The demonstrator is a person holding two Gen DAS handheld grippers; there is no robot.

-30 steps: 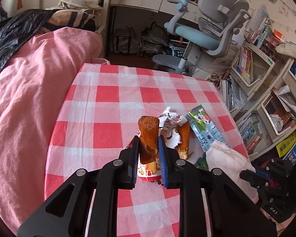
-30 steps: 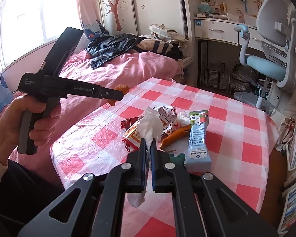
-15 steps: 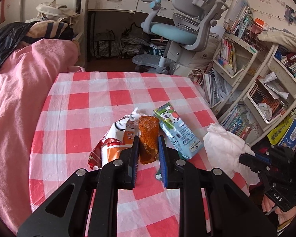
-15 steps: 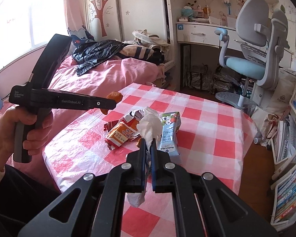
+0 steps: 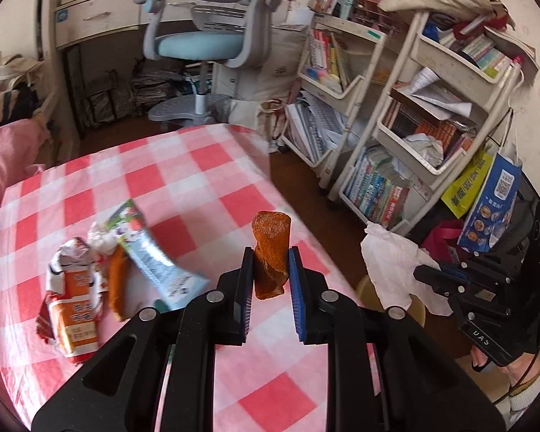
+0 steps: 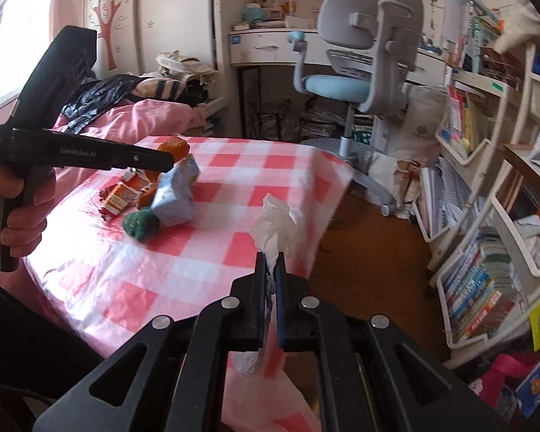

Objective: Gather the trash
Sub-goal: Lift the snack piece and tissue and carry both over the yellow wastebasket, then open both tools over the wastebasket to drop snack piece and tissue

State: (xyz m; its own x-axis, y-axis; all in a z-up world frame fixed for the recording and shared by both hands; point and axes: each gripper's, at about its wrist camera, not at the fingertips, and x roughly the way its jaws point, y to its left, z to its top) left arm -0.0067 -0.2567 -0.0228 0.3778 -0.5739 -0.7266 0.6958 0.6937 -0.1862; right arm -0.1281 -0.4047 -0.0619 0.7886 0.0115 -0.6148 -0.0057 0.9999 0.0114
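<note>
My left gripper (image 5: 270, 270) is shut on an orange peel piece (image 5: 270, 248) and holds it above the right edge of the red-checked table (image 5: 198, 165). My right gripper (image 6: 270, 270) is shut on a crumpled white tissue (image 6: 275, 223), off the table's right side; the tissue also shows in the left wrist view (image 5: 396, 262). On the table lie an orange snack wrapper (image 5: 72, 306), another orange peel (image 5: 117, 280), a blue-green milk carton (image 5: 151, 252) and a green lump (image 6: 140, 223).
A grey and blue office chair (image 5: 212, 32) stands beyond the table. White book carts (image 5: 424, 126) stand to the right. A pink bed (image 6: 126, 118) lies to the left. A round tan rim (image 5: 367, 288) sits on the floor under the tissue.
Both grippers have swung to the right with their loads, away from the trash pile and towards the table's right edge and the floor beside it.
</note>
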